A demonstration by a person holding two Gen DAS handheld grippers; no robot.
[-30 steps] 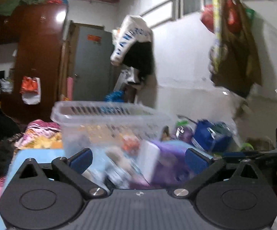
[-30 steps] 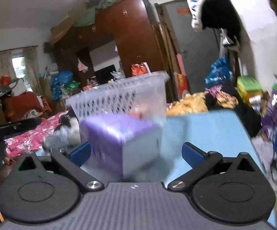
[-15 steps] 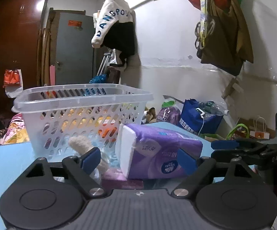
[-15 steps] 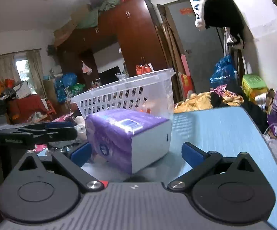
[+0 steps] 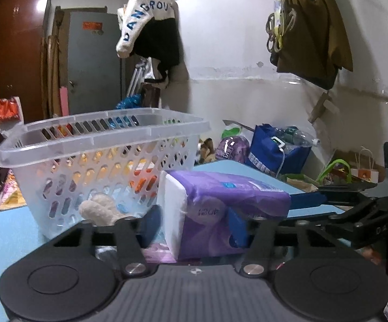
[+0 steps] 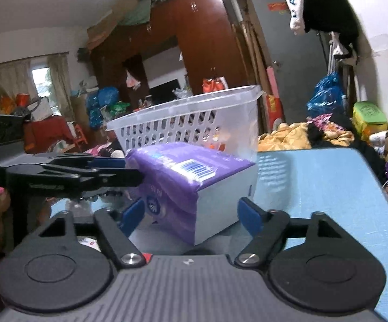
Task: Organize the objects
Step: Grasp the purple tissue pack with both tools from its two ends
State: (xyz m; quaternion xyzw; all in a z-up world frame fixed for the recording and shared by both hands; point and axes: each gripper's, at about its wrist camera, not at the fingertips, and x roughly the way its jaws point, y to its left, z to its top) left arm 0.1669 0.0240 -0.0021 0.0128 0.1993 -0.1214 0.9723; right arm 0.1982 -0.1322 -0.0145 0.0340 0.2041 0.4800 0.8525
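Note:
A purple tissue pack [image 5: 220, 209] lies on the light blue table [image 5: 3, 230] in front of a clear plastic basket [image 5: 97, 161]. My left gripper [image 5: 191, 228] is shut on one end of the pack, its blue pads pressing both sides. My right gripper [image 6: 191, 214] stands around the other end of the pack [image 6: 194, 185], its pads close to both sides; the frames do not show whether they touch. Each gripper shows side-on in the other's view, the right one [image 5: 328, 204] and the left one [image 6: 68, 174]. The basket [image 6: 194, 123] holds several items, among them a beige plush toy [image 5: 100, 209].
A small flat purple packet [image 5: 156, 249] lies on the table under the pack. A wall with hanging clothes and floor bags [image 5: 271, 150] lies to the right. A brown wardrobe [image 6: 194, 40] and cluttered bedding [image 6: 288, 134] stand behind the table.
Both grippers have moved in on the tissue pack from opposite ends. The left jaws have narrowed from wide open onto the pack. The right jaws have narrowed too.

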